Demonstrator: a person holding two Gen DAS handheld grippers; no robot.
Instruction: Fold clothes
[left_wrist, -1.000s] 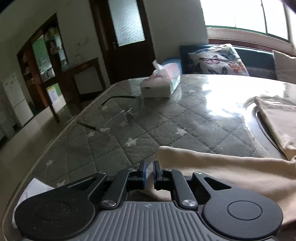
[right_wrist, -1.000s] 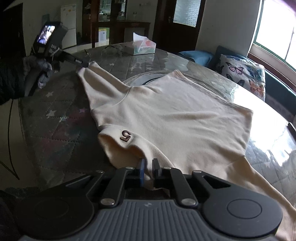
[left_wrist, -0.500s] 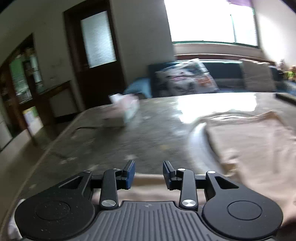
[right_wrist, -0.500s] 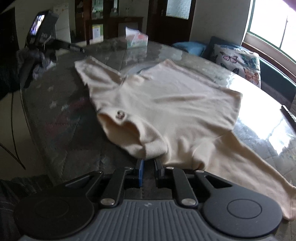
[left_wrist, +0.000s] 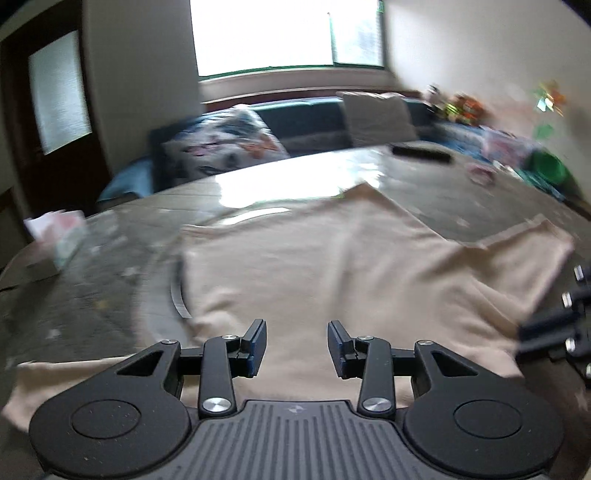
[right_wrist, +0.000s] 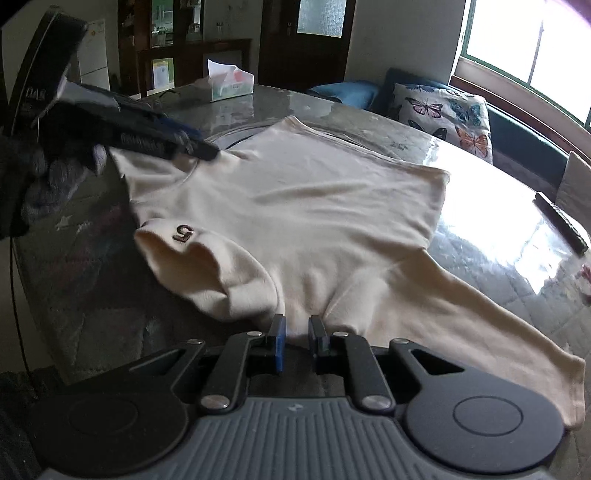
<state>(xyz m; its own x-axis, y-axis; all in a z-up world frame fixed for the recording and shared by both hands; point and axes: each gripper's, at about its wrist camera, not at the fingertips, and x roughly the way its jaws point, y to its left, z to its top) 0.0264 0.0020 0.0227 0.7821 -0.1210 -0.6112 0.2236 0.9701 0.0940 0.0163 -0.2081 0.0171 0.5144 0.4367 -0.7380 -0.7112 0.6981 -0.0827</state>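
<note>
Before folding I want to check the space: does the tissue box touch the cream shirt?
Apart. The right wrist view shows a bare stretch of table between the tissue box and the shirt.

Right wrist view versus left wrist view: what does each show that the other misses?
Only the right wrist view shows the number patch on the folded sleeve and the right tool, slightly parted at the shirt's near edge. Only the left wrist view shows the green object at the table's far side and the left tool's open jaws above fabric. Both show the cream shirt, tissue box and butterfly cushion.
</note>
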